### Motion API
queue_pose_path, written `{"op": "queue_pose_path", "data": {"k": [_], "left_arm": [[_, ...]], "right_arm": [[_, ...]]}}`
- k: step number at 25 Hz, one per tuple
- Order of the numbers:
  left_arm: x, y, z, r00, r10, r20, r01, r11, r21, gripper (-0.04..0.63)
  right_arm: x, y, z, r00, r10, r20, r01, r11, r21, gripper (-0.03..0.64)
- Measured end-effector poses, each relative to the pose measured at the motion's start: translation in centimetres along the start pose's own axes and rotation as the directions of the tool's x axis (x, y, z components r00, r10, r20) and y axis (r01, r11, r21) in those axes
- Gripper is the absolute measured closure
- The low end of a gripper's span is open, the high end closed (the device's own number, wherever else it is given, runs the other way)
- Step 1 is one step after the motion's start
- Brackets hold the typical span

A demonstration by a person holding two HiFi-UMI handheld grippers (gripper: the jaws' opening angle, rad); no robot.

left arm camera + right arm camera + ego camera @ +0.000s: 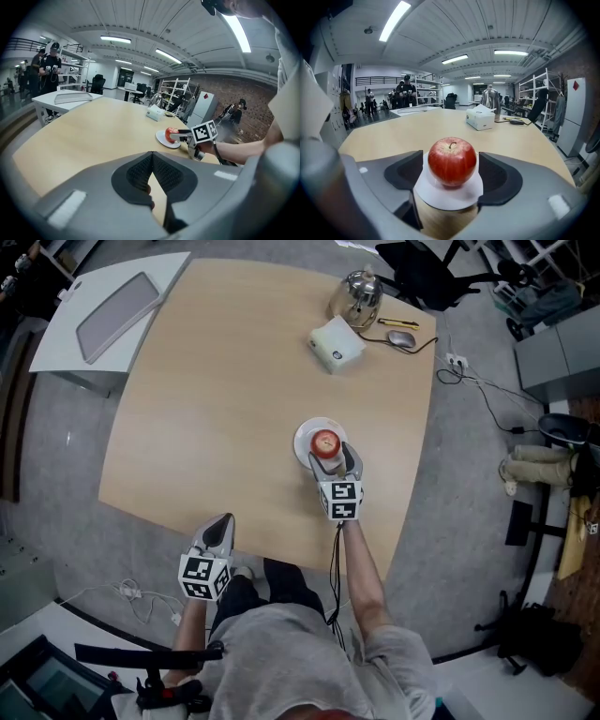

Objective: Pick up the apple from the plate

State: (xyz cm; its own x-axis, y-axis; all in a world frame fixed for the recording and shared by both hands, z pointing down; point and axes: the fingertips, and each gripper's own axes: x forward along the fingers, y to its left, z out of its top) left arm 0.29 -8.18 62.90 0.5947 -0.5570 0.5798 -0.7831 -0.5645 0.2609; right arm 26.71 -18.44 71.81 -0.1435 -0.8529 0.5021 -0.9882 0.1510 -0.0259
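Observation:
A red apple [325, 442] [452, 161] stands upright on a small white plate [304, 439] [440, 194] on the wooden table [225, 409]. My right gripper [331, 455] [451, 171] is open, one dark pad on each side of the apple, with a thin gap on both sides. The left gripper view shows the apple [170, 133], the plate [165, 139] and the right gripper [182, 136] from the side. My left gripper [218, 526] [152, 157] hovers at the table's near edge, left of the plate, shut with nothing between its pads.
A white tissue box [336, 343], a metal kettle [357, 294] and a computer mouse [401, 338] stand at the table's far right. A white side table with a grey tray [112, 306] is at the far left. People [49, 63] stand in the background.

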Motion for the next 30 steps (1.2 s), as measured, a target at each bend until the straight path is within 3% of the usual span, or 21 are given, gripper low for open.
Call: {"op": "queue_pose_path", "data": {"k": [16,30], "left_arm": [[0.7,0.4,0.9,1.000,0.023,-0.002,-0.023,1.000,-0.010,0.575],[-1.5,1.4,2.2,0.995,0.077,0.068,-0.074,0.997,-0.034,0.575]], "right_arm": [[1.4,-0.3,-0.6,0.999,0.028,-0.025,-0.027,1.000,0.004,0.258],[-0.3,1.1,1.0,0.999,0.053,-0.001,-0.053,0.999,0.002,0.259]]}}
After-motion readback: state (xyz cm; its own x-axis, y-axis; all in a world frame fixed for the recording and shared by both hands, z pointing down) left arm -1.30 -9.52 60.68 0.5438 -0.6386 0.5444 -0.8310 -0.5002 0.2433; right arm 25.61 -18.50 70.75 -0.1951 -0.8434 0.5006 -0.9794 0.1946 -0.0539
